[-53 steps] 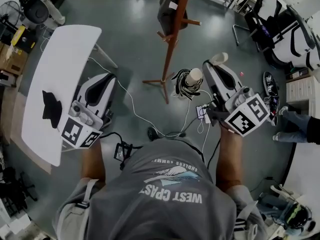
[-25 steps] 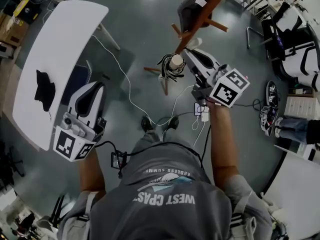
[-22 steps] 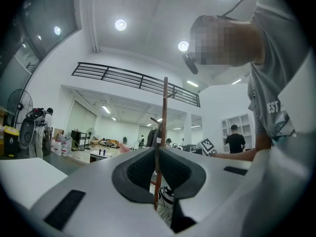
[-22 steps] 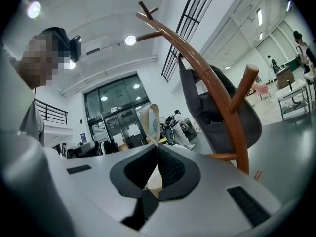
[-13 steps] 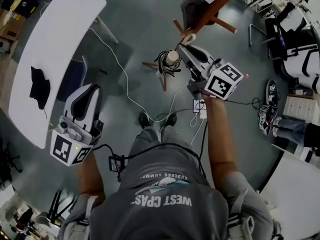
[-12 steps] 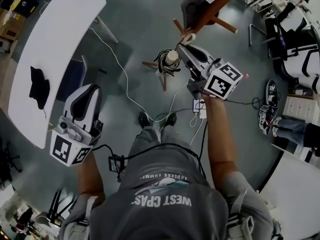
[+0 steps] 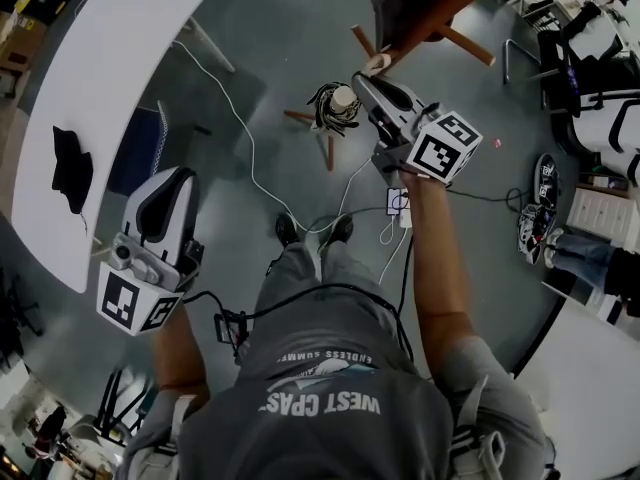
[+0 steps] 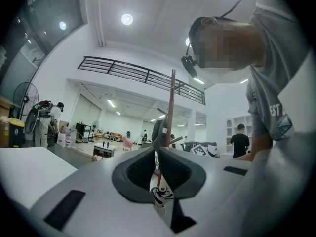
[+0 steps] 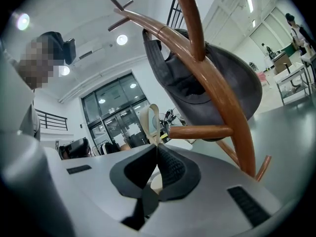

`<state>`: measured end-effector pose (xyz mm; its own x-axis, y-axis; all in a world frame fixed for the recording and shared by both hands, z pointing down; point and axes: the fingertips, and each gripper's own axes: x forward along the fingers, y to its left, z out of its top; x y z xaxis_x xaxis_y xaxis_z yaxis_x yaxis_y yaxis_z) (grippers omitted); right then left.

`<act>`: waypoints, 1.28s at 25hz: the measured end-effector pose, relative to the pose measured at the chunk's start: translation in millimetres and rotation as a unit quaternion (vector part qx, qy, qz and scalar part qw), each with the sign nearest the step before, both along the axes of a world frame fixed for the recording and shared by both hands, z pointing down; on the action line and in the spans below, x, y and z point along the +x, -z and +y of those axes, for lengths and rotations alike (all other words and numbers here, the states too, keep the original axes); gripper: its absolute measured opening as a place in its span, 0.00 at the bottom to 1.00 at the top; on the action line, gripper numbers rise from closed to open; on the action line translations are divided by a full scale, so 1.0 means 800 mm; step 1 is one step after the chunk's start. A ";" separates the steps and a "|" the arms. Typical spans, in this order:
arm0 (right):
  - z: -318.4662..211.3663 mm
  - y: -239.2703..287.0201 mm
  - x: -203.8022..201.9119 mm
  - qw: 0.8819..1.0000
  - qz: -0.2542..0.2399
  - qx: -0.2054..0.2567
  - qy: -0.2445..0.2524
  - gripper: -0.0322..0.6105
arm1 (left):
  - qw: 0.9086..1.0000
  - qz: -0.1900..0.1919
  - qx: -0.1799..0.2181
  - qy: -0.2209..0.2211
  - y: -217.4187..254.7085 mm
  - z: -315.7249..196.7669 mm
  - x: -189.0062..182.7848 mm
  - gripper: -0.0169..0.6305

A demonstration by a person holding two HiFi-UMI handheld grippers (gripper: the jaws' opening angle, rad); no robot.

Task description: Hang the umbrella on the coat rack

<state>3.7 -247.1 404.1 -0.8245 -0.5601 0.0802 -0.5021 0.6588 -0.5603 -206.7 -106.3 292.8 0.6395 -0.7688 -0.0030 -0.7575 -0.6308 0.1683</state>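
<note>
The right gripper [image 7: 366, 76] is raised in front of the person, and its own view shows the jaws pressed together on a narrow cream loop strap [image 9: 150, 118]. The loop stands up above the right gripper [image 9: 156, 145]. From the head view, the folded black-and-white umbrella with a cream handle end [image 7: 339, 107] hangs just to the left of this gripper's jaws, clear of the grey floor [image 7: 270, 58].

Directly ahead of the jaws rises the brown wooden coat rack [image 9: 217, 95]. One of its short horizontal pegs [image 9: 200, 131] points at the loop from the right, with its tip just beside the strap. I cannot tell whether they touch. Above and beyond the gripper, a dark grey fabric piece [image 9: 217, 83] hangs on the rack's upper arms. In the head view the rack's pole [image 7: 445, 3] slants away past the gripper's tips.

The left gripper [image 7: 172, 180] is held low at the person's left side, well apart from the rack. Its own view shows the jaws of the left gripper [image 8: 154, 150] shut on each other with nothing between them. The distant rack pole and the umbrella line up behind their tips. To the left of this gripper lies the curved white desk [image 7: 110, 58], with a small black object [image 7: 70, 168] on it
</note>
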 end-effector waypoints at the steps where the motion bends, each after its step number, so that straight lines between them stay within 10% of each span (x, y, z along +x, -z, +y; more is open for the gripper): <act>1: -0.002 -0.005 0.001 1.000 0.001 -0.002 0.000 0.10 | 1.000 0.000 -0.002 0.001 -0.002 -0.001 0.000 0.08; 32: -0.013 -0.023 0.024 0.997 -0.071 0.010 0.018 0.10 | 0.999 0.009 -0.036 -0.007 -0.041 -0.012 0.012 0.08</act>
